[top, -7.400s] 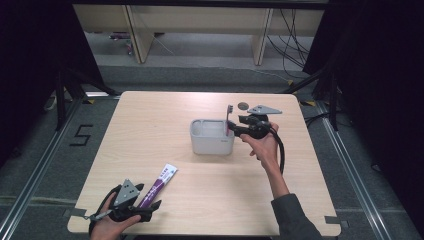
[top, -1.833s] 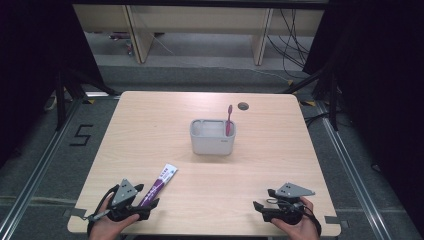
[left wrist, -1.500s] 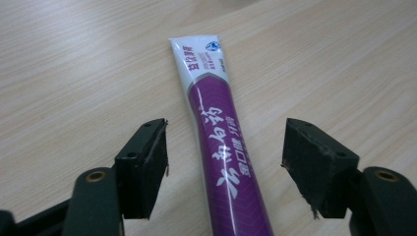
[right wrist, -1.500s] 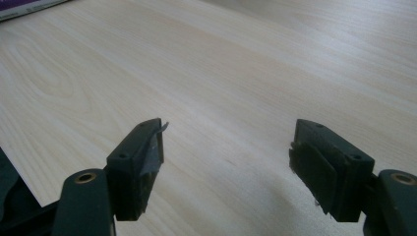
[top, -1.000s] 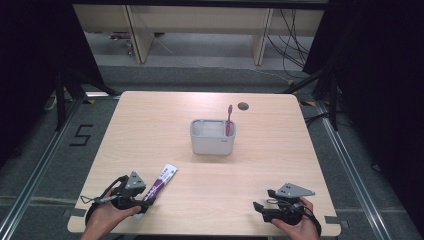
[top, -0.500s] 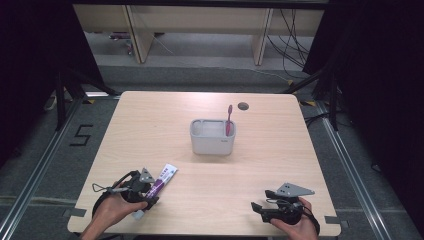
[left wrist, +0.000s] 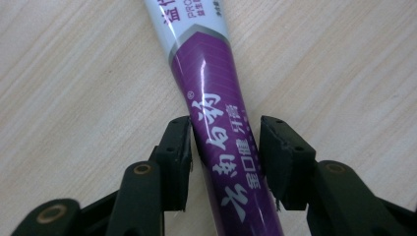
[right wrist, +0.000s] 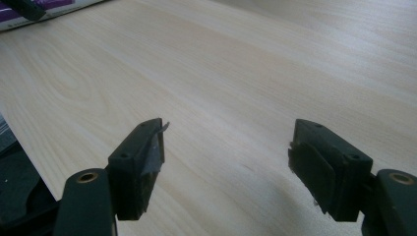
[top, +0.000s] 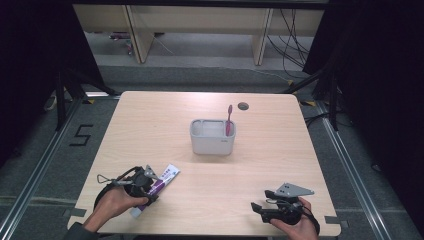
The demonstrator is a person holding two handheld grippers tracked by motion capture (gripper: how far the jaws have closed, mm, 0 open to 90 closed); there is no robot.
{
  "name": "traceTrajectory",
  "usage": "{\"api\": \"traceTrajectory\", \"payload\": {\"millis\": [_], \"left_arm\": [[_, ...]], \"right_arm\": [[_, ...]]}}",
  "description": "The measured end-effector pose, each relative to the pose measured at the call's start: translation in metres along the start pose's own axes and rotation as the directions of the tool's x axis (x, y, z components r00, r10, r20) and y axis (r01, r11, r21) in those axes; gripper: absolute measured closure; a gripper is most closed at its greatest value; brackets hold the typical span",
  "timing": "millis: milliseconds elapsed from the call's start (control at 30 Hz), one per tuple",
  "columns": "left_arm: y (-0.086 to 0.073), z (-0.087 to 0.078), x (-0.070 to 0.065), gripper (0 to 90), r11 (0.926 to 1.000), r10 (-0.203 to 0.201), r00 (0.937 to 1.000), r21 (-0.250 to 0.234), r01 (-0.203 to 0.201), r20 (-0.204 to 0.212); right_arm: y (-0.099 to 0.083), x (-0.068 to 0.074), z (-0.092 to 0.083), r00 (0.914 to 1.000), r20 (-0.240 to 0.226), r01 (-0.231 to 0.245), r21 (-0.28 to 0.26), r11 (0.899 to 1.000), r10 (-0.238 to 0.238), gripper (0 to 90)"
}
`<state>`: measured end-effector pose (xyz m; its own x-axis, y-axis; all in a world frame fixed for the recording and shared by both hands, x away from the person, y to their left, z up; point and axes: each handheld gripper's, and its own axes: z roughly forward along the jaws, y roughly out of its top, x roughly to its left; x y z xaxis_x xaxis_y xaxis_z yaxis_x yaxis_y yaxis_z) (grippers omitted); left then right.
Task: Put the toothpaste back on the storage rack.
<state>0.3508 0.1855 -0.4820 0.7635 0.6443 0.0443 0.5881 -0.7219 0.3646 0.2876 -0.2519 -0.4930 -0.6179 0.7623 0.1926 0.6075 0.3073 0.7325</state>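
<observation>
Pale wood table (top: 280,150), grey holder (top: 212,137) mid-table with a pink toothbrush (top: 229,119) already standing in it. The purple toothpaste tube (left wrist: 221,132) lies flat near-left, not lifted. Left gripper (left wrist: 225,147) jaws have just been closing around it, one pad touching, one just off. Right gripper (right wrist: 228,162) sits near-right, released. Pickup and drop-off are left, I'd say.
</observation>
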Motion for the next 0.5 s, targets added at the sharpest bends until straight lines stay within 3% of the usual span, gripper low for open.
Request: {"api": "traceTrajectory", "payload": {"millis": [167,467,500], "left_arm": [[0.0034,0.0006,0.0022,62.2,0.9996,0.021,0.9998,0.02,-0.021,0.008],[0.0096,0.0022,0.0026,62.1,0.9972,0.046,0.9987,0.059,-0.047,0.021],[0.0103,0.0025,0.0022,62.1,0.9976,0.025,0.9993,0.064,-0.027,0.029]], "right_arm": [[0.0003,-0.0005,-0.0004,0.9997,0.004,0.022,-0.021,1.0,-0.022,29.9],[0.0006,-0.0005,-0.0005,0.9998,0.0,0.022,-0.017,1.0,-0.022,29.9],[0.0005,-0.0005,-0.0004,0.9997,0.005,0.022,-0.022,1.0,-0.022,30.0]]}}
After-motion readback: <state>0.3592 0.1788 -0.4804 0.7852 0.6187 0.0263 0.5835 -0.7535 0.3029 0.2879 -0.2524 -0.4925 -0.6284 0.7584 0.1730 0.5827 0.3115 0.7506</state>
